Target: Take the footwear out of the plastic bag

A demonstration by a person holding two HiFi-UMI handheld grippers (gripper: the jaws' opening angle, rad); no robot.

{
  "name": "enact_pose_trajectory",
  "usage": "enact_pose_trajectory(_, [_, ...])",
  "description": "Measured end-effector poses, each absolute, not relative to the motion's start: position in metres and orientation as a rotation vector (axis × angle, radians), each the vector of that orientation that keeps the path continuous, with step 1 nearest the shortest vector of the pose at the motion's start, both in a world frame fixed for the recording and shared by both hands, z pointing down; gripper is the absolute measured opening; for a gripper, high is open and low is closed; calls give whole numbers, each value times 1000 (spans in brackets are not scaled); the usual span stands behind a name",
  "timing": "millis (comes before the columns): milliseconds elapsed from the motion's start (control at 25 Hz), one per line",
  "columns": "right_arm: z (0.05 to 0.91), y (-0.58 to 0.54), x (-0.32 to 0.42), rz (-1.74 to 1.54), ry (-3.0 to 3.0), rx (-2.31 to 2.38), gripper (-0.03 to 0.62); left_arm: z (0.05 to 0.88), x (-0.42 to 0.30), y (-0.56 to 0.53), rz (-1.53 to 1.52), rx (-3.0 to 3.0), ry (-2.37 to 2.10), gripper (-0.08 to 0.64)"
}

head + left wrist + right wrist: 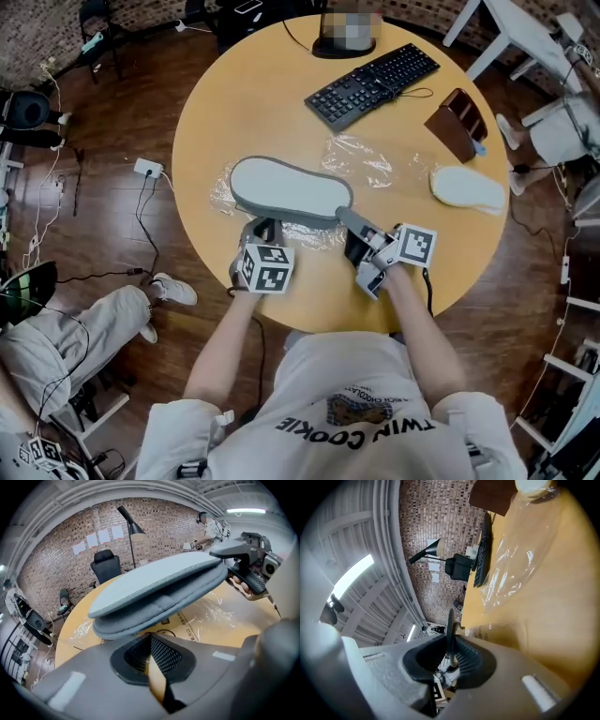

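Right gripper (352,225): level, jaws narrow, clamped on thin rim at end of grey slipper (286,187). Reads as grip for drawing it clear of bag (223,192).

Left gripper (262,230): angled down, jaws almost together, looks pinched on clear bag film just under slipper's near edge, likely anchoring bag against pull.

Slipper just ahead of both, over crumpled bag, right-gripper end lifted.

White slipper (466,187) well right of right gripper, bare on table (234,103).
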State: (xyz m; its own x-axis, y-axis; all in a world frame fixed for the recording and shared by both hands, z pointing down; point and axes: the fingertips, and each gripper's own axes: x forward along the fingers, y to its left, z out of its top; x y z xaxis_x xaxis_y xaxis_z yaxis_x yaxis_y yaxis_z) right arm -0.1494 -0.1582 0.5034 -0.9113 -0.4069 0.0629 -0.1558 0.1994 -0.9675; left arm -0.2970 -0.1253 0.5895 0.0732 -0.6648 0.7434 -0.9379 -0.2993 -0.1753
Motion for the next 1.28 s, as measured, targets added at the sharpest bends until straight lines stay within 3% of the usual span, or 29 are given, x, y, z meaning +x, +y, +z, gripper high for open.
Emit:
enact_pose_trajectory(640, [548,-143,-143,-1703,2652,-999,75,556,-288,-111,835,2056,-1638,3])
enact_pose_trajectory(1280, [563,-129,-136,-1425,3135,-1171,190,515,-243,-101,694,2112,-1639,3])
